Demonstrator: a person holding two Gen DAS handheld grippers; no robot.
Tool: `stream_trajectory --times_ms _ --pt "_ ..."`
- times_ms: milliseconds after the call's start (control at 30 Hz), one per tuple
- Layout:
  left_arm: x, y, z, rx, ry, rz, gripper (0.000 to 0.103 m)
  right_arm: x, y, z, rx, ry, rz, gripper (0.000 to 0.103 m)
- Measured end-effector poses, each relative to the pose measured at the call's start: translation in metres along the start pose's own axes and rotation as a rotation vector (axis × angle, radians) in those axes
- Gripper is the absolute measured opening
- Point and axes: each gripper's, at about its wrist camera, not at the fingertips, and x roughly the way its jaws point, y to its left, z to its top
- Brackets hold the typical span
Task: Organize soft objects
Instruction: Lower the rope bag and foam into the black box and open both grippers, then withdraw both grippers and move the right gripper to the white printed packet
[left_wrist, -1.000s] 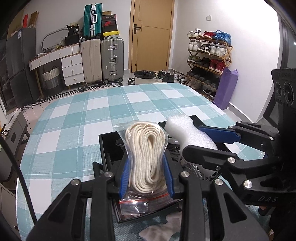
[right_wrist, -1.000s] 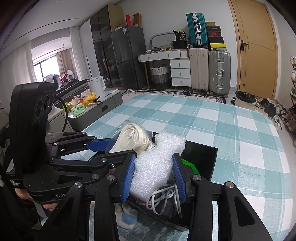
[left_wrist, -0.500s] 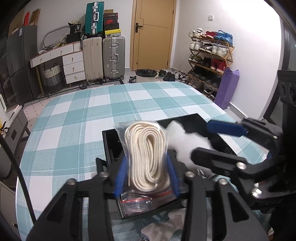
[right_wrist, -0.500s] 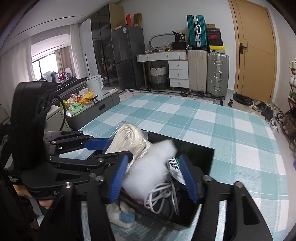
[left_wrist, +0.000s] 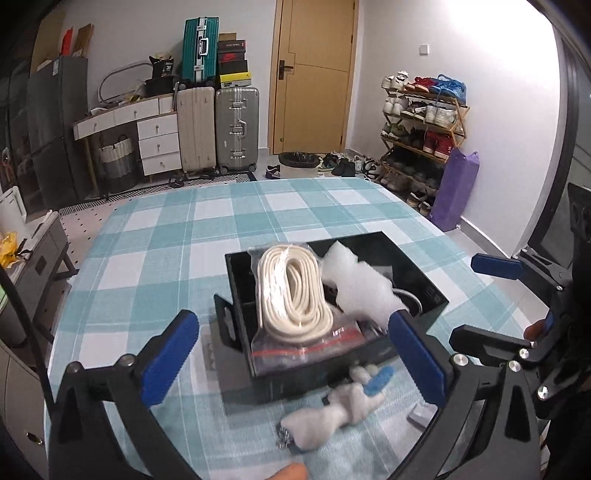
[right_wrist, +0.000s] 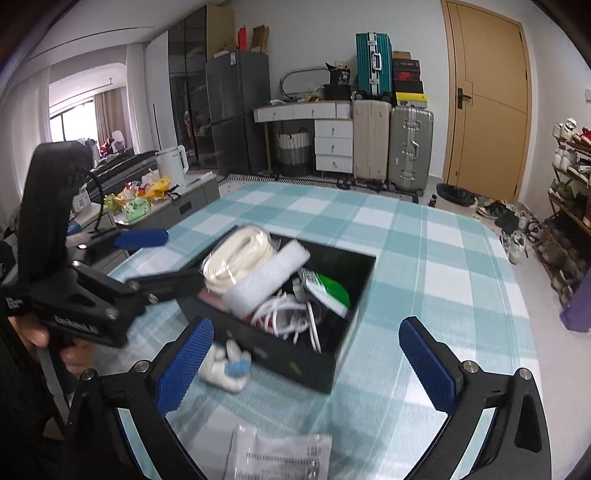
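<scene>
- Left claw (left_wrist: 291, 354) is spread wide and empty, at 6 o'clock from the black box (left_wrist: 424, 277).
- Right claw (right_wrist: 306, 365) is equally wide, holding nothing.
- Rope bag (left_wrist: 291, 291) and foam piece (left_wrist: 358, 284) lie inside the box, likely sorted.
- A white sock (left_wrist: 332, 406) lies on the counter (left_wrist: 147, 258) just beside the box, probably next.

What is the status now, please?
Left gripper open, right gripper open. Rope bag and foam in black box. Plush toy outside.

Soft items sit in and beside a black box (left_wrist: 424, 284).
A bagged coil of cream rope (left_wrist: 291, 291) leans inside against white foam (left_wrist: 360, 286); a white-and-blue plush toy (left_wrist: 340, 402) lies on the cloth just outside.
</scene>
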Motion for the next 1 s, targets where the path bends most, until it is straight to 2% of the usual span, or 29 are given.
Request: stream_trajectory --times_ms 200,533,833,1000 --pt "-0.01 -0.004 -0.017 0.023 -0.002 0.05 0.103 -0.005 0.004 -0.018 0.003 0.044 -0.003 0.102" --pt "-0.013 -0.009 -0.04 0.023 0.009 0.057 0.103 -0.003 0.013 -0.044 -0.044 0.143 0.021 0.102" --pt "-0.002 -0.014 -0.056 0.042 0.076 0.056 0.103 0.011 0.016 -0.062 -0.061 0.267 0.058 0.102" --pt "0.007 -0.01 -0.062 0.023 0.12 0.022 0.103 0.014 0.019 -0.069 -0.078 0.301 0.086 0.102"
